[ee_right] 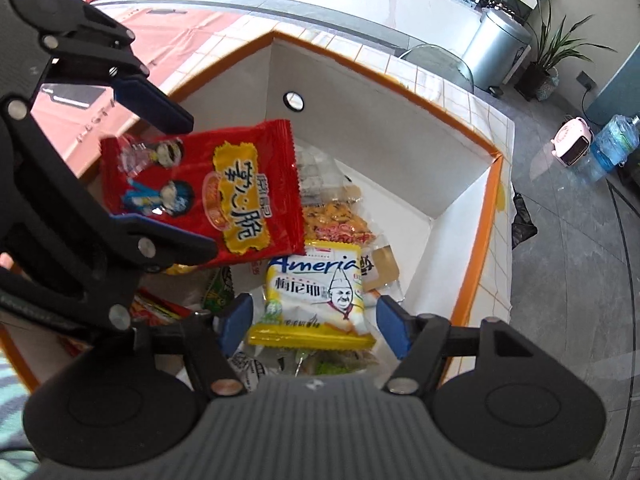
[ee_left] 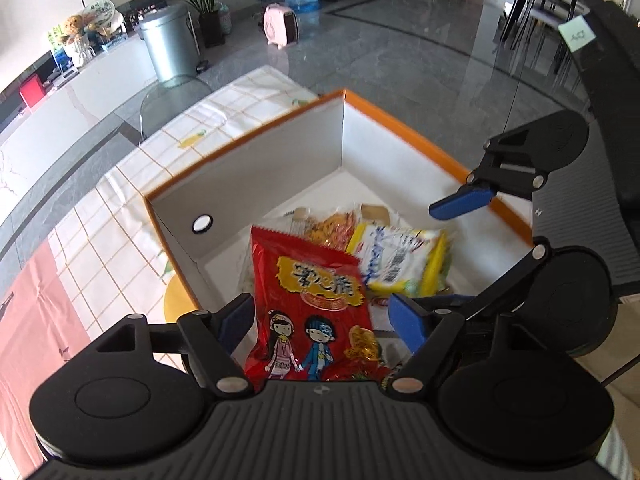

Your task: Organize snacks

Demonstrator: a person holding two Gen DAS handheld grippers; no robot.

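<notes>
Now I have both grippers wide over the orange-rimmed white cardboard box (ee_left: 400, 120): left gripper (ee_left: 320, 320) frees the red foil snack packet (ee_left: 312, 304), right gripper (ee_right: 312, 320) the yellow biscuit packet (ee_right: 316, 300). I should lift straight clear.

Bright daylight glares off the floor (ee_left: 400, 52); fisheye edges bend, yellow packet (ee_left: 400, 264) blurred.

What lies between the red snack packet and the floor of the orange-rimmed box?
The red snack packet hangs between the left gripper's open jaws, above the box. Below it lie other snacks, including the yellow Ameria packet, but white floor beyond them is bare.
</notes>
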